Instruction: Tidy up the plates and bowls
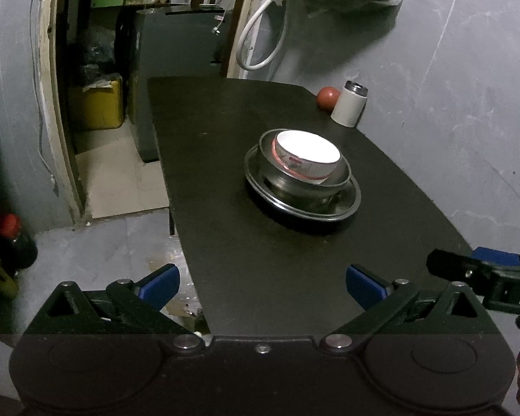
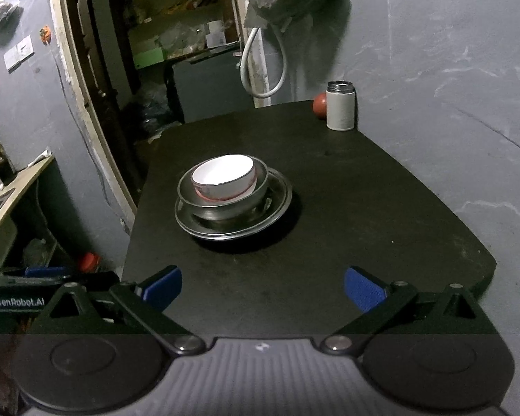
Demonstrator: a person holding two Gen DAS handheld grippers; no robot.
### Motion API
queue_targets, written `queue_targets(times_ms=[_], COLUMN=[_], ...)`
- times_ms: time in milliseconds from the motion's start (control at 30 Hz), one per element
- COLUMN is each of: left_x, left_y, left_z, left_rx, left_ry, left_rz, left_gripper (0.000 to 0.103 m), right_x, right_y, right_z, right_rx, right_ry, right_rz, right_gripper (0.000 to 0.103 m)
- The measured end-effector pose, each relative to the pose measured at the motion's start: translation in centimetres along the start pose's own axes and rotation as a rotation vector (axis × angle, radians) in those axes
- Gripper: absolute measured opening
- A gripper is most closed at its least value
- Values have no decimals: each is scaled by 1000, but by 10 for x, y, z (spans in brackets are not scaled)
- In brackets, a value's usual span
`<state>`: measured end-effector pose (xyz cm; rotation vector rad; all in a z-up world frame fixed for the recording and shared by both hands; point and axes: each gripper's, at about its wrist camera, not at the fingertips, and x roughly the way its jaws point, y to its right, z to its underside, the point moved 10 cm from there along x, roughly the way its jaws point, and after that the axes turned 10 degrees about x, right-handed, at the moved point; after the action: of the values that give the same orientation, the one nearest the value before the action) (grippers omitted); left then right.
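Note:
A white bowl (image 1: 308,154) with a red band sits inside a steel bowl (image 1: 270,168), which rests on a steel plate (image 1: 350,204) in the middle of the black table (image 1: 225,208). The same stack shows in the right wrist view: white bowl (image 2: 223,173), steel bowl (image 2: 190,201), plate (image 2: 280,201). My left gripper (image 1: 261,286) stands open over the table's near edge, well short of the stack, holding nothing. My right gripper (image 2: 262,286) is open too, just as far back and bare. The right gripper's body (image 1: 485,277) shows at the left view's right edge.
A white cylinder flask (image 1: 348,104) and a red ball (image 1: 327,98) stand at the table's far right corner by the grey wall. A doorway (image 1: 97,104) with a yellow container opens far left. The table's left edge (image 1: 171,190) drops to the floor.

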<state>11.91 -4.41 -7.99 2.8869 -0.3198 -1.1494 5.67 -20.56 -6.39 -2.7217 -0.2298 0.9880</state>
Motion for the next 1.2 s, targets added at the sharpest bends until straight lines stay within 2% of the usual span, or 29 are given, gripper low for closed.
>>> queue_targets(times_ms=[267,1200], left_x=[-6,-2], left_y=[-9,-13], left_z=[4,4], left_rx=[2,-6], left_ry=[3,4], left_rz=[-22,-1], left_gripper=[102,102], right_x=[2,4], right_y=[-2,-6], right_z=[7,5], right_rx=[7,-13], right_ry=[-15,-16], right_rz=[5,27], right_gripper=[102,102])
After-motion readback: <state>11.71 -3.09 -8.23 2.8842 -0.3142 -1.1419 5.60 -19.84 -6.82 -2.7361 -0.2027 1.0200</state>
